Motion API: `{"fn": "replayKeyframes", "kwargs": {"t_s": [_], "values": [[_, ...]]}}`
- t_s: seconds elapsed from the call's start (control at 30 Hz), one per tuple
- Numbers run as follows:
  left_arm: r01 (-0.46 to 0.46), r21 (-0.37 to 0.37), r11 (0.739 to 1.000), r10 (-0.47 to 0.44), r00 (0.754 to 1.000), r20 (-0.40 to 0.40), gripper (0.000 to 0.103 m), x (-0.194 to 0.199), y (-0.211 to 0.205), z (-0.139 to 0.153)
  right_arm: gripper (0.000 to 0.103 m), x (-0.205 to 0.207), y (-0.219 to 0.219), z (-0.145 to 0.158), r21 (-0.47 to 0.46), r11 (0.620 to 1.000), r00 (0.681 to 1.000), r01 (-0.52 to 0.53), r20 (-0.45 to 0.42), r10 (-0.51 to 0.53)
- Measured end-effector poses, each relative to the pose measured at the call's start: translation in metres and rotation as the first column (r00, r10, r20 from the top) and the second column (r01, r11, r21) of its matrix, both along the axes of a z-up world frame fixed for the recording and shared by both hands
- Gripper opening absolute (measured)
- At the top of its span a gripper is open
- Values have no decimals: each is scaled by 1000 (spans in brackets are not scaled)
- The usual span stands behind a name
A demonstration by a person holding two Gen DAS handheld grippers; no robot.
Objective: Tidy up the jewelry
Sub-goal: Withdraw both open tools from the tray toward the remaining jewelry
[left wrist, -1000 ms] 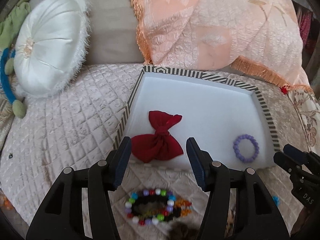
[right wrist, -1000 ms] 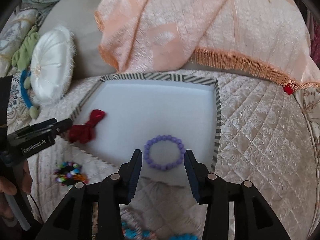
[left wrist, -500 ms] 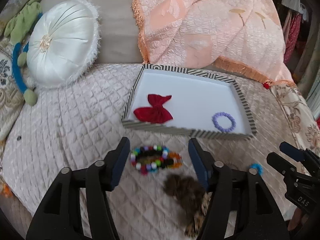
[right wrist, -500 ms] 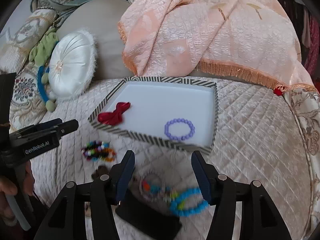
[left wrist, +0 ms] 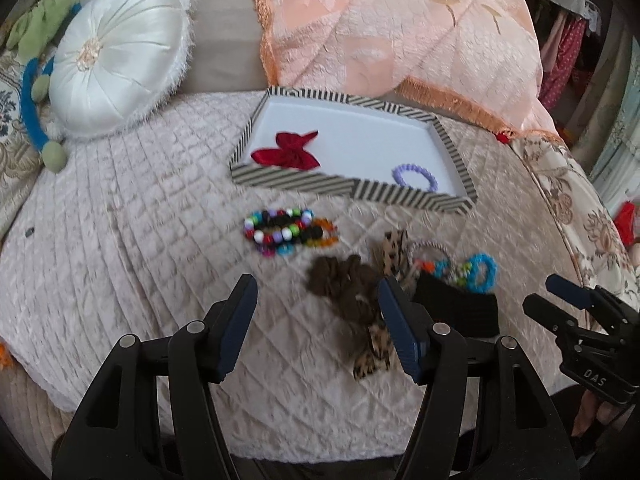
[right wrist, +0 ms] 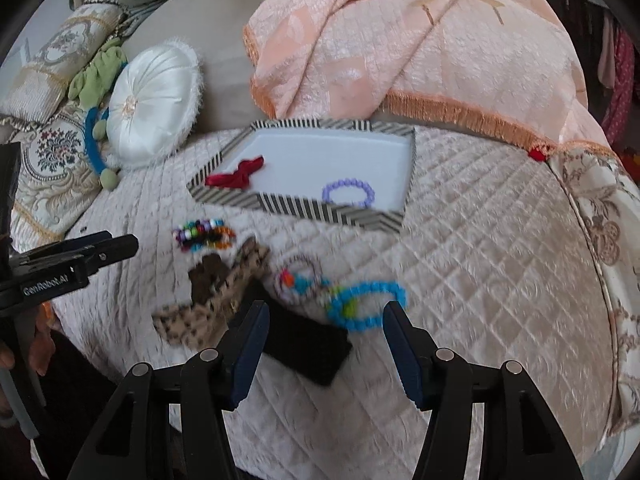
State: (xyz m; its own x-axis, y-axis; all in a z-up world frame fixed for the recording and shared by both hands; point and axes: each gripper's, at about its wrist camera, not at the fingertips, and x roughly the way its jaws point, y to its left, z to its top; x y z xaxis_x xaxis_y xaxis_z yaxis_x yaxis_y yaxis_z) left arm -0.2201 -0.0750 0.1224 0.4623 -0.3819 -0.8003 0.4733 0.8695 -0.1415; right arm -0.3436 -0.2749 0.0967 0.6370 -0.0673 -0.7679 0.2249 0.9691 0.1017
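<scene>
A striped tray (left wrist: 348, 189) (right wrist: 296, 205) on the quilted bed holds a red bow (left wrist: 289, 152) (right wrist: 236, 174) and a purple bead bracelet (left wrist: 414, 176) (right wrist: 349, 193). In front of it lie a multicolour bead bracelet (left wrist: 282, 230) (right wrist: 202, 234), a brown scrunchie (left wrist: 344, 284) (right wrist: 208, 278), a leopard-print bow (left wrist: 384, 308) (right wrist: 216, 304), a blue bead bracelet (left wrist: 478, 272) (right wrist: 366, 306) and a black pouch (left wrist: 460, 308) (right wrist: 304, 340). My left gripper (left wrist: 316, 328) is open and empty above the scrunchie. My right gripper (right wrist: 326, 354) is open and empty above the pouch.
A white round cushion (left wrist: 116, 60) (right wrist: 154, 106) and a green and blue plush toy (left wrist: 38, 80) lie at the far left. A peach fringed blanket (left wrist: 400, 32) (right wrist: 400, 40) is heaped behind the tray. The bed edge (right wrist: 592, 320) drops off at the right.
Both grippers have pulled back from the tray towards the bed's near edge. The loose items in front of the tray have come into view. Both stay open and empty.
</scene>
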Motion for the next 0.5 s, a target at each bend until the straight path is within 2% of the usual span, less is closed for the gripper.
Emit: {"fn": "replayKeyframes", "kwargs": {"t_s": [0.3, 0.5], "values": [[-2, -14, 1000, 1, 999, -48, 63, -11, 5, -12, 57, -26, -18, -26, 65, 996, 998, 57, -44, -54], [1, -26, 1000, -3, 997, -75, 63, -13, 3, -19, 57, -19, -37, -28, 57, 994, 995, 97, -45, -94]]}}
